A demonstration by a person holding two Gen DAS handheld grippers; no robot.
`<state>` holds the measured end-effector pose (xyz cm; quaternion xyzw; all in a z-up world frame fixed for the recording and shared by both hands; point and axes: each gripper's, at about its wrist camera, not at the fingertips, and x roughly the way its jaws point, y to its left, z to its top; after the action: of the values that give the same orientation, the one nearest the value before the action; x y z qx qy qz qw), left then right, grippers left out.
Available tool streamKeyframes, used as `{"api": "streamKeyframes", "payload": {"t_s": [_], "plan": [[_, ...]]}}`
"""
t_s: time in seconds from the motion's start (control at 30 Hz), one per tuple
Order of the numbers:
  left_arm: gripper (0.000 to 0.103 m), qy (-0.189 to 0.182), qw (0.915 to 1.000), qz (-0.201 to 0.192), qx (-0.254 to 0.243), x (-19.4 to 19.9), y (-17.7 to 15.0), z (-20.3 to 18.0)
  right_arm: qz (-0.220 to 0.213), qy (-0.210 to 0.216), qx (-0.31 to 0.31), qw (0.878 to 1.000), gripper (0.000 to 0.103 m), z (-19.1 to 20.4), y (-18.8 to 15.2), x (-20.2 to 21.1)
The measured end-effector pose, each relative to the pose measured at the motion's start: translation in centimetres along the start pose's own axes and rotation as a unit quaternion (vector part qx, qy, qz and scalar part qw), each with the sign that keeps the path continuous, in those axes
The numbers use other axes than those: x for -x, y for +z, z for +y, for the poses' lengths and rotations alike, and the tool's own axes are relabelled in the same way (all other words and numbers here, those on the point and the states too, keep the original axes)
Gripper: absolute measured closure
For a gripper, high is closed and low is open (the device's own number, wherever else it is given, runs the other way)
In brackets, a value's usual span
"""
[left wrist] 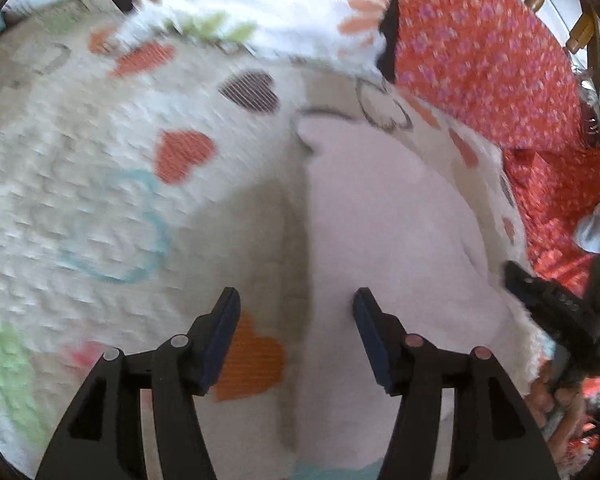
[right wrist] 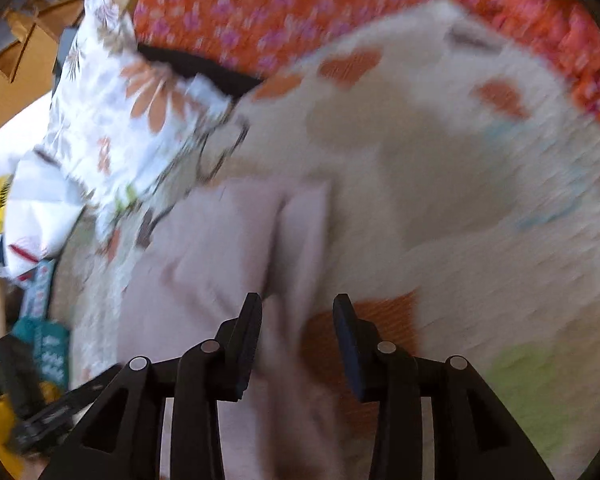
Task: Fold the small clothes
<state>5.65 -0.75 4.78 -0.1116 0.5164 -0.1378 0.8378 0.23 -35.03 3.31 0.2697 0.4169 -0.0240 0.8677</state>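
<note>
We see the left hand-held gripper (left wrist: 296,302) with its two fingers spread, nothing between the pads. Beneath and just ahead of it lies the pale pink garment (left wrist: 384,216), flat on a white blanket printed with hearts (left wrist: 100,152). In the left wrist view the garment's long axis runs away from that hand-held gripper, from below its right finger (left wrist: 366,312) to a narrower rounded end far ahead; its straight edge passes between the two fingers.

The right hand-held gripper (right wrist: 298,308) also has its fingers apart and pinches nothing; the pink garment (right wrist: 236,240) lies under its left finger (right wrist: 250,312) and stretches ahead and to the left, with a fold line running lengthwise away from the fingers. An orange heart of the blanket (right wrist: 480,200) shows under the right finger (right wrist: 346,316).

Beyond the garment, at the far side, a red floral cloth (left wrist: 480,60) borders the blanket, and a white flowered pillow (right wrist: 132,108) sits ahead to the left in the right wrist view. Both views are blurred, so finer creases cannot be made out.
</note>
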Motion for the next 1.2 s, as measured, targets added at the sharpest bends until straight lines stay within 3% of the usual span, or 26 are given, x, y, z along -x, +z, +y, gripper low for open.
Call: {"api": "streamKeyframes", "payload": {"t_s": [0.17,0.23,0.33,0.43,0.63,0.7,0.77,0.83,0.97,1.03,1.1,1.13,1.2], "plan": [[0.045,-0.001,0.9998,-0.018,-0.012,1.5,-0.9,-0.5,-0.037,0.004,0.062,0.997,0.062,2.7,-0.4,2.2],[0.039,0.000,0.9994,-0.016,-0.032,1.3,-1.5,-1.5,-0.033,0.016,0.099,0.994,0.069,4.5,-1.5,2.3],[0.036,0.014,0.9978,0.001,-0.065,0.0,-2.7,-2.8,0.034,0.069,0.101,0.992,0.079,5.4,-2.9,0.8],[0.036,0.019,0.9952,0.041,-0.087,-1.8,-4.2,-3.3,0.116,0.052,0.100,0.987,0.085,4.1,-5.7,-1.3],[0.026,0.021,0.9951,0.042,-0.088,-1.6,-5.0,-2.7,0.155,0.047,0.160,0.974,0.085,3.2,-8.9,0.6],[0.026,0.020,0.9956,0.043,-0.080,-1.6,-5.1,-2.6,0.152,0.061,0.170,0.972,0.084,2.8,-8.5,1.9],[0.026,0.025,0.9954,0.040,-0.083,-1.6,-5.2,-2.8,0.123,0.078,0.155,0.977,0.079,2.3,-7.1,3.4],[0.026,0.032,0.9946,0.037,-0.091,-1.7,-5.4,-3.2,0.073,0.065,0.135,0.986,0.069,1.9,-5.2,4.6],[0.025,0.037,0.9940,0.037,-0.097,-2.1,-5.6,-3.8,0.019,0.029,0.094,0.995,0.069,1.5,-1.7,3.5],[0.024,0.037,0.9941,0.037,-0.095,-2.1,-5.6,-3.7,0.022,0.026,0.082,0.996,0.069,2.1,-0.6,1.6],[0.021,0.035,0.9944,0.038,-0.092,-2.1,-5.6,-3.5,0.055,0.020,0.070,0.996,0.070,2.6,-0.1,-1.8],[0.020,0.034,0.9946,0.040,-0.090,-2.2,-5.6,-3.3,0.071,0.017,0.063,0.995,0.088,2.7,-0.1,-2.9],[0.018,0.027,0.9947,0.047,-0.087,-2.4,-5.7,-3.0,0.089,0.015,0.041,0.995,0.094,2.6,0.1,-4.5]]}}
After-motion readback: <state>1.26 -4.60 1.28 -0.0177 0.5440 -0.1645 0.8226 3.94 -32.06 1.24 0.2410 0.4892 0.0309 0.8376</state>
